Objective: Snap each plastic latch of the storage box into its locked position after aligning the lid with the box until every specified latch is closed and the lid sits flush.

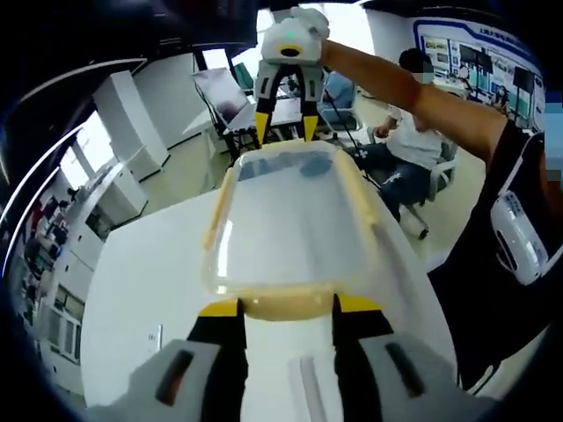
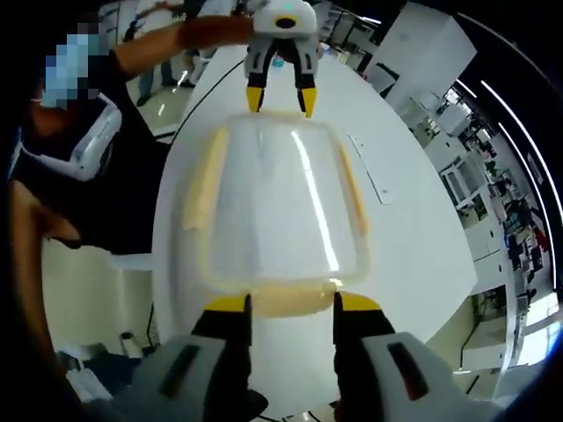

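Office room, white desk [image 1: 132, 290] under storage box [image 1: 295, 229]. Latch state hard to make out; box contents hidden behind glare on translucent lid [image 2: 277, 202], yellow trim at edges. Box lies between both tongs. Left tongs [image 1: 288, 305] spread, tips at one short end. Right tongs [image 2: 288, 303] spread, tips at opposite end.

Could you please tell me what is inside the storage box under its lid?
Through the translucent lid of the storage box nothing distinct shows; glare and frosting hide the interior. A hand-held gripper sits at each end.
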A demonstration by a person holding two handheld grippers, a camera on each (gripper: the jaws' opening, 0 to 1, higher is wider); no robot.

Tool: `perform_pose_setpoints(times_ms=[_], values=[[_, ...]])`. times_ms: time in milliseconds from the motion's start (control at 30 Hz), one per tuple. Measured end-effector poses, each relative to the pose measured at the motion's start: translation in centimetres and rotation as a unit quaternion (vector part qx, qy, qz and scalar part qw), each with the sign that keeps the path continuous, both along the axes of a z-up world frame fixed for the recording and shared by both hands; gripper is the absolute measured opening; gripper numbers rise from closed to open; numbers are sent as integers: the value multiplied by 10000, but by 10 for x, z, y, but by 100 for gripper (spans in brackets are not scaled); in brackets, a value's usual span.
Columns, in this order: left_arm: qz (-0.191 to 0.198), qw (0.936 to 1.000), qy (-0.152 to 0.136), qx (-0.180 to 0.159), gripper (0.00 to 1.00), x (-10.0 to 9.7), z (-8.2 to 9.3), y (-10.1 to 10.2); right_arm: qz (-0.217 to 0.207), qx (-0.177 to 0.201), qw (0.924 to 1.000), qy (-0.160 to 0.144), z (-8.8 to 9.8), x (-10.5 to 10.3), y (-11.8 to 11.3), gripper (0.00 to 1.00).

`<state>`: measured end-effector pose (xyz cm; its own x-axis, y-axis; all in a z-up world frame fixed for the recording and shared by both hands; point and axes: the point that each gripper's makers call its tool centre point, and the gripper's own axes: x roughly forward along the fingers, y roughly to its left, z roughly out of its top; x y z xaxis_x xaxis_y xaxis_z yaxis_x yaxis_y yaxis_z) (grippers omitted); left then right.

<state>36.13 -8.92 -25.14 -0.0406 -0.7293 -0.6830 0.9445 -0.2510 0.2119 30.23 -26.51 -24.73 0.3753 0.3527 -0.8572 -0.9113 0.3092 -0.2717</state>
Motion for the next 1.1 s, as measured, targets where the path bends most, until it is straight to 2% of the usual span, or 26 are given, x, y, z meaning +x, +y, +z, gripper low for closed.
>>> perform_pose_setpoints(times_ms=[233, 433, 733, 1100], values=[[-16, 10000, -52, -2, 34, 2, -5, 5, 50, 18, 10000, -29, 1, 1, 7, 32], [-4, 10000, -51, -81, 35, 3, -1, 8, 76, 10, 10000, -63, 3, 5, 7, 32], [7, 9999, -18, -134, 35, 4, -3, 14, 75, 55, 10000, -20, -4, 6, 13, 32], [-70, 9998, 7, -182, 35, 4, -9, 22, 20, 81, 10000, -51, -4, 2, 21, 32]])
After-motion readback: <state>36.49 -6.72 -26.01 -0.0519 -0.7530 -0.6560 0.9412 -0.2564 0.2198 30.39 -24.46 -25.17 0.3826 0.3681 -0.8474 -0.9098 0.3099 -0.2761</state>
